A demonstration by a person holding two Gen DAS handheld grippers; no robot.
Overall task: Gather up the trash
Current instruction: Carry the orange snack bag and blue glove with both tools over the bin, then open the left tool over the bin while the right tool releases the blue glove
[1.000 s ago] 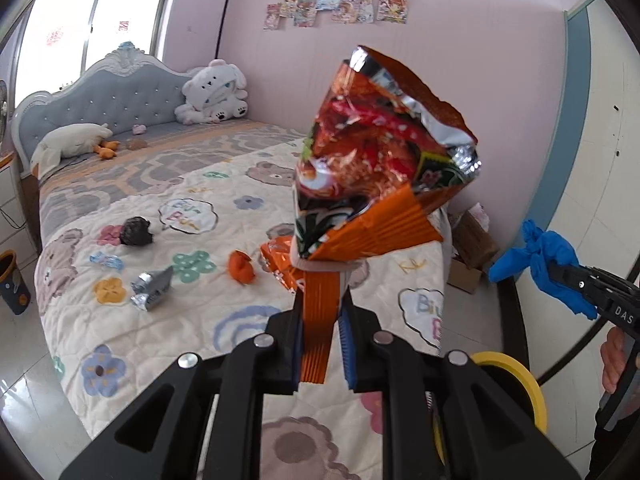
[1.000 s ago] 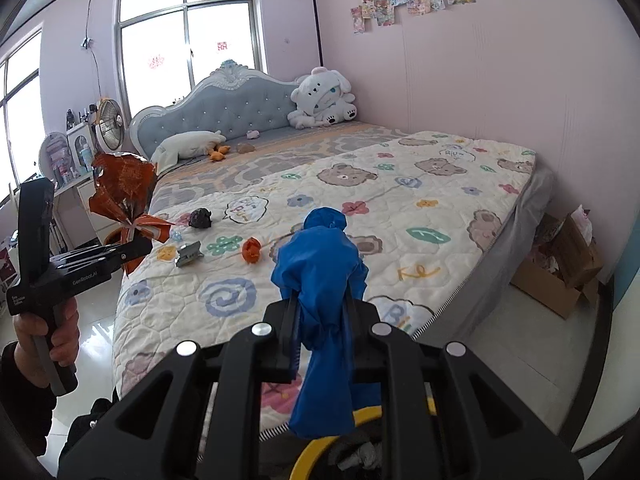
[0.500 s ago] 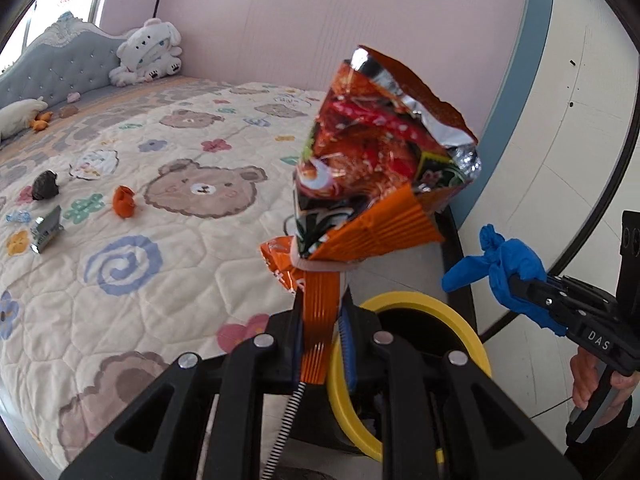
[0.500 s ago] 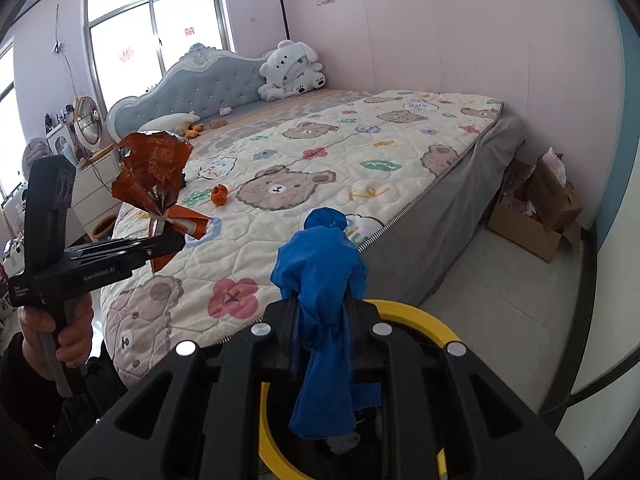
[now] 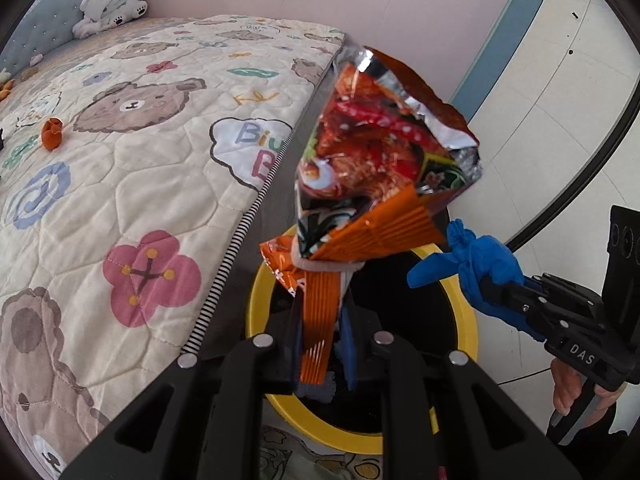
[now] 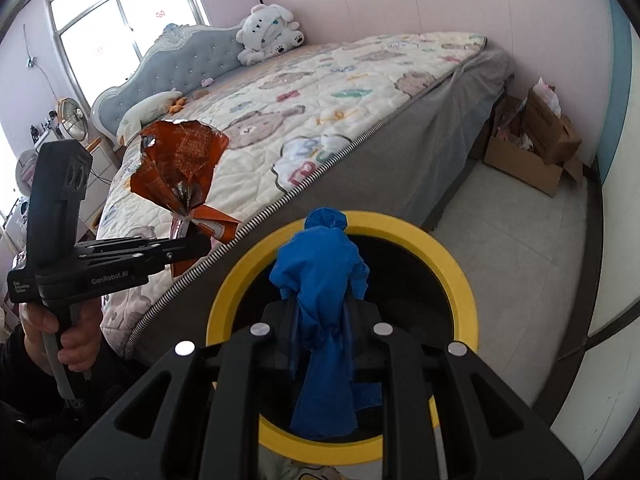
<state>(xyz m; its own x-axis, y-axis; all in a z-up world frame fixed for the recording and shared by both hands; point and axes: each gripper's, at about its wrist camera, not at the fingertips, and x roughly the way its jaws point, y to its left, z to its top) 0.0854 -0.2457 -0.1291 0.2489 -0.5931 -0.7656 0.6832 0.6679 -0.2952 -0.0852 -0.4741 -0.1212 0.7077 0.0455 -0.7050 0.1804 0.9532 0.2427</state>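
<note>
My left gripper (image 5: 322, 332) is shut on a crumpled orange snack bag (image 5: 380, 168), held upright over the yellow-rimmed trash bin (image 5: 466, 312). The bag also shows in the right wrist view (image 6: 180, 168), beside the bin's left rim. My right gripper (image 6: 320, 316) is shut on a crumpled blue glove (image 6: 322, 272), held above the bin's dark opening, inside its yellow rim (image 6: 456, 276). The glove shows in the left wrist view (image 5: 476, 260) at the bin's right side. A small orange scrap (image 5: 52, 133) lies on the bed.
The bed with a bear-patterned quilt (image 5: 132, 160) stands left of the bin, its grey side (image 6: 420, 168) close to the rim. Cardboard boxes (image 6: 536, 140) sit on the floor by the far wall. A white plush bear (image 6: 268, 32) leans at the headboard.
Both grippers have moved from over the bed toward the bin and tilted downward. The bin now lies right under the bag and the glove. Both grips are unchanged.
</note>
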